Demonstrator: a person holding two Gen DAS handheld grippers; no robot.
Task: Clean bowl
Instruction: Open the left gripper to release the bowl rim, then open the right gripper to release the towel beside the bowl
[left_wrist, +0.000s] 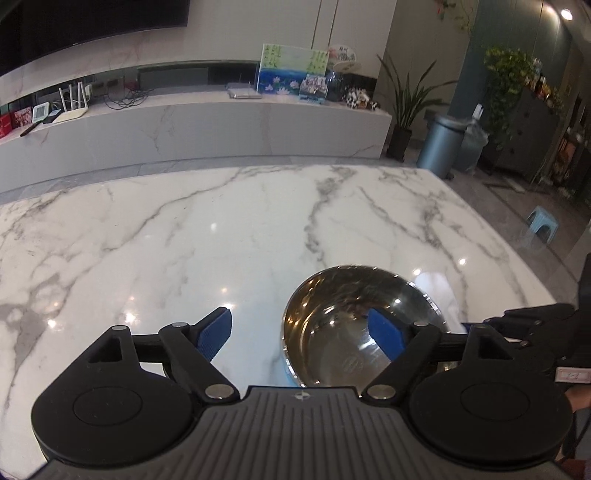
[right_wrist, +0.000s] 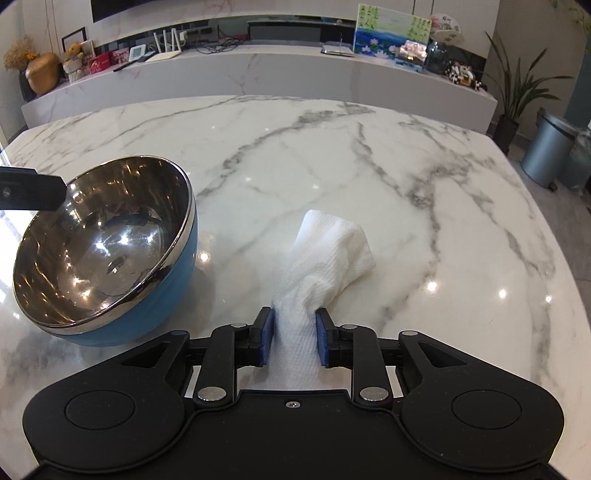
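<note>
Now: left gripper (left_wrist: 301, 334) wide open astride bowl (right_wrist: 105, 251) rim; right gripper (right_wrist: 294, 334) slack around paper towel (right_wrist: 325, 251), prob. unpinched. Risk: tilted bowl rocks on tabletop (right_wrist: 332, 155).

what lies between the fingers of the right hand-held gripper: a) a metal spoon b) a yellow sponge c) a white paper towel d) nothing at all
c: a crumpled white paper towel runs between the blue pads of the right hand-held gripper and out onto the white marble table, beside the steel bowl with a blue outside.
</note>
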